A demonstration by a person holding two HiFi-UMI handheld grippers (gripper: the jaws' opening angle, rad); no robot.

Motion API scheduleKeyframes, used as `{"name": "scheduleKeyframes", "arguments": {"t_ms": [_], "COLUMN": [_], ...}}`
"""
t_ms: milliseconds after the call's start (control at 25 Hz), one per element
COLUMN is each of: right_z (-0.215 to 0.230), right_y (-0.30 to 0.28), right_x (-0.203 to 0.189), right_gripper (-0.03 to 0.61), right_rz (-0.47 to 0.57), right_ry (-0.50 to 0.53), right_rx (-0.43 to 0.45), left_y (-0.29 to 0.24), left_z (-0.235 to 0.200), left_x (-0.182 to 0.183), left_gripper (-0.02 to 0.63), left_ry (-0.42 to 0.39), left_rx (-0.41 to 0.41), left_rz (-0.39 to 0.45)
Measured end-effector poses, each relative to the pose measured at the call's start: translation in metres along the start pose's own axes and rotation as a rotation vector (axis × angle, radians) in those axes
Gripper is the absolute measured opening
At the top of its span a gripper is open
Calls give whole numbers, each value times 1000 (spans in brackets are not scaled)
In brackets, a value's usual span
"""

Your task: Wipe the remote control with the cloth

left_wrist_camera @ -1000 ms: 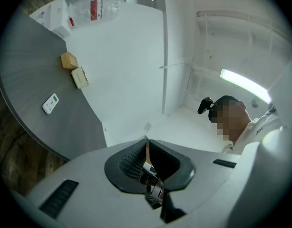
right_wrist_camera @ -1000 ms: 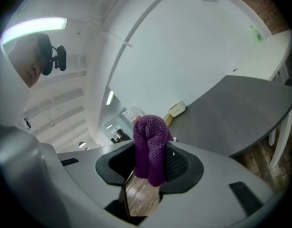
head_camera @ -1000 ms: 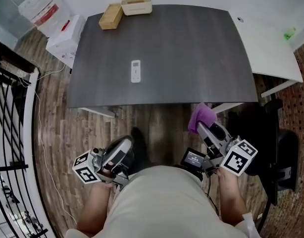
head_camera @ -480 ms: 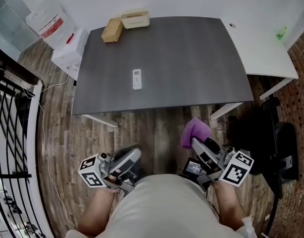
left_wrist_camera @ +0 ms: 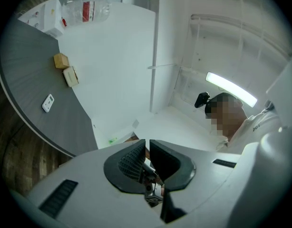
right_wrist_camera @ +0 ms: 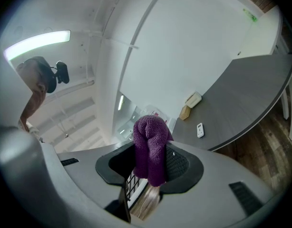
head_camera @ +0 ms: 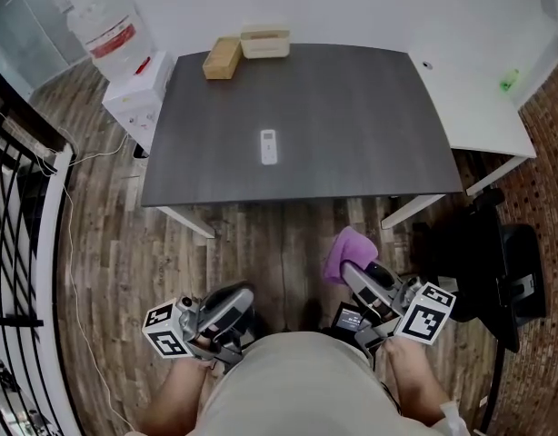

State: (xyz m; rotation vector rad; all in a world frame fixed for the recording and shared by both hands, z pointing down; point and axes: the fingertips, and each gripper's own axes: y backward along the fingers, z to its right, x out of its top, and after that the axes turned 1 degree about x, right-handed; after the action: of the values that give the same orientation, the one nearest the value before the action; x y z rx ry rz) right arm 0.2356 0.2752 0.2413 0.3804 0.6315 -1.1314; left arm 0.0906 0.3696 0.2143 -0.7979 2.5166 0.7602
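The white remote control (head_camera: 269, 146) lies near the middle of the dark grey table (head_camera: 352, 116); it is small in the left gripper view (left_wrist_camera: 48, 103) and in the right gripper view (right_wrist_camera: 200, 130). The purple cloth (head_camera: 343, 252) is bunched between the jaws of my right gripper (head_camera: 350, 267), which is shut on it (right_wrist_camera: 150, 148) and held over the wooden floor, short of the table's near edge. My left gripper (head_camera: 235, 300) hangs low at my left side, its jaws (left_wrist_camera: 147, 152) shut with nothing between them.
A tan box (head_camera: 222, 57) and a cream box (head_camera: 264, 41) sit at the table's far edge. A white desk (head_camera: 470, 98) adjoins at the right, with a black chair (head_camera: 506, 271) nearby. A water dispenser (head_camera: 124, 62) and a black railing (head_camera: 24, 243) stand left.
The table now sits farther from me in the head view. Both grippers have drawn back toward my body, the right one still carrying the cloth.
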Motion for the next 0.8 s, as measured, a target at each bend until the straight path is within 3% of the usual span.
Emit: {"name": "scheduleKeyframes", "arguments": {"t_ms": [240, 360, 600, 800], "right_z": [-16, -24, -30, -33], "right_y": [-9, -11, -12, -17], "right_x": [-16, -21, -28, -31], "right_gripper": [149, 149, 149, 149], "right_rz": [-15, -12, -1, -5], "right_ry": [15, 25, 46, 67], "right_rx": [-20, -21, -35, -48], "left_y": [25, 26, 24, 31], "left_z": [3, 7, 12, 11], "left_x": [4, -2, -12, -10], "left_gripper": [14, 49, 52, 52], "left_ry": [2, 14, 36, 18], "left_rx": [8, -11, -46, -14], "left_rz": [24, -2, -41, -13]}}
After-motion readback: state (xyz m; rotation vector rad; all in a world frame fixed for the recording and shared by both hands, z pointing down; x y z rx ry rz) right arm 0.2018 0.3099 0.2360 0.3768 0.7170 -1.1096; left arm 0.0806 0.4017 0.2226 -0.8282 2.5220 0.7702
